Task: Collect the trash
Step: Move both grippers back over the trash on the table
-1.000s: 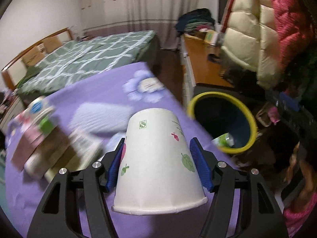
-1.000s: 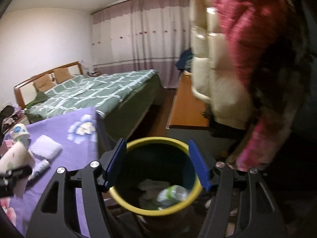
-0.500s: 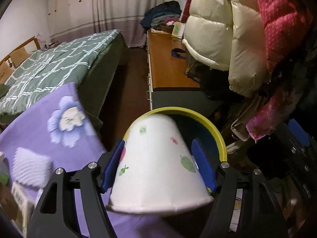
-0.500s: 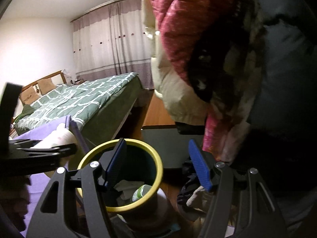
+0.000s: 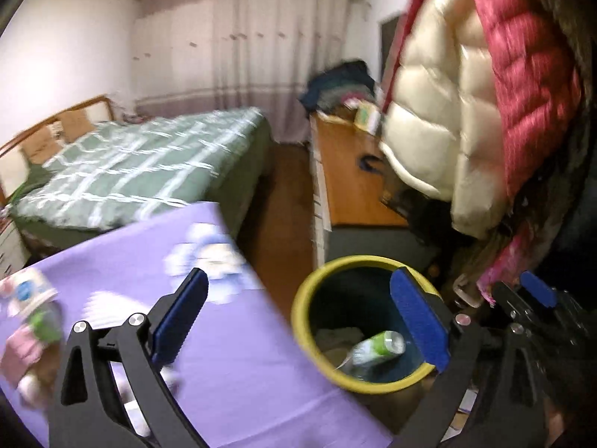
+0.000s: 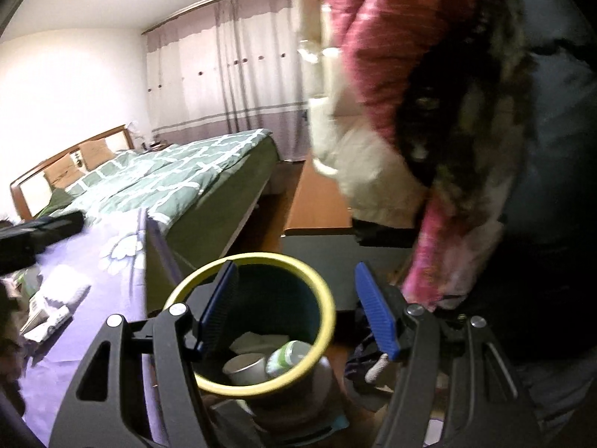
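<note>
Left gripper (image 5: 298,321) has just been opening, jaws now wide apart, nothing between them. Below and ahead of its right finger sits the yellow-rimmed trash bin (image 5: 309,351), beside the purple cloth (image 5: 231,366). Inside the bin: a green bottle (image 5: 377,347) lying on its side and crumpled paper (image 5: 339,336). Right gripper (image 6: 294,310) hangs right over the same bin (image 6: 324,332), jaws apart, empty. From this view the bin holds a paper cup (image 6: 246,369) on its side, touching the green bottle (image 6: 287,354), with white paper (image 6: 257,341) behind them. More clutter lies on the cloth (image 6: 112,287) left of the right gripper, blurred.
</note>
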